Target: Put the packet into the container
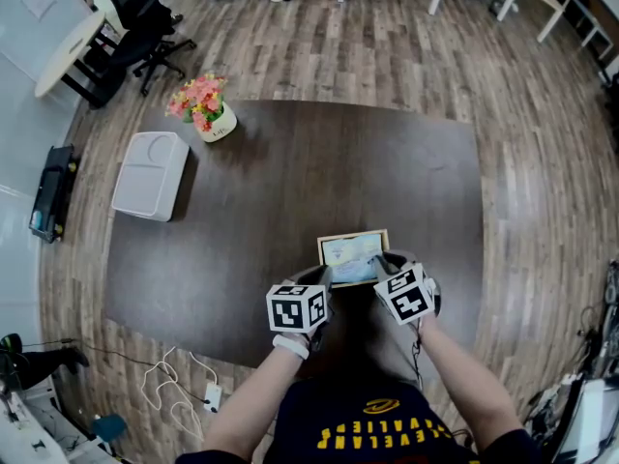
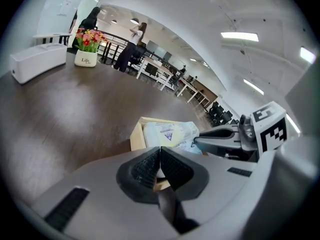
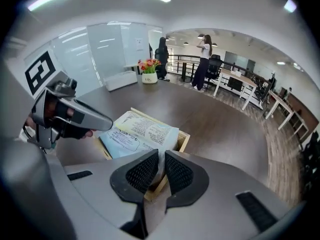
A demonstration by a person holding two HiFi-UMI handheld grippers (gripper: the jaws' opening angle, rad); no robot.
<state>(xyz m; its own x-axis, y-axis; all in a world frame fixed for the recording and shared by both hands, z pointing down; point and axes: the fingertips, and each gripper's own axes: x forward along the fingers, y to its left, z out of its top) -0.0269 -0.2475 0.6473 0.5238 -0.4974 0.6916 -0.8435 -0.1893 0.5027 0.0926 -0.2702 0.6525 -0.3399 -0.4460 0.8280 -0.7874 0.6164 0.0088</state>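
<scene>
A pale printed packet (image 1: 350,254) lies tilted in a small shallow wooden container (image 1: 354,234) near the table's front edge. In the right gripper view, the packet (image 3: 142,131) has its left corner over the rim of the container (image 3: 182,141). My left gripper (image 1: 324,276) is at the near left corner. In its own view the left gripper (image 2: 160,150) has its tips pinched together at the edge of the packet (image 2: 167,131), with a pale sliver between the pads. My right gripper (image 3: 161,159) is shut on the packet's near right edge, which runs in between its pads.
On the dark table (image 1: 290,162), a white box (image 1: 150,175) and a flower pot (image 1: 208,112) stand at the far left. Cables (image 1: 174,385) lie on the wooden floor at the near left. Two people (image 3: 202,59) stand far off among desks.
</scene>
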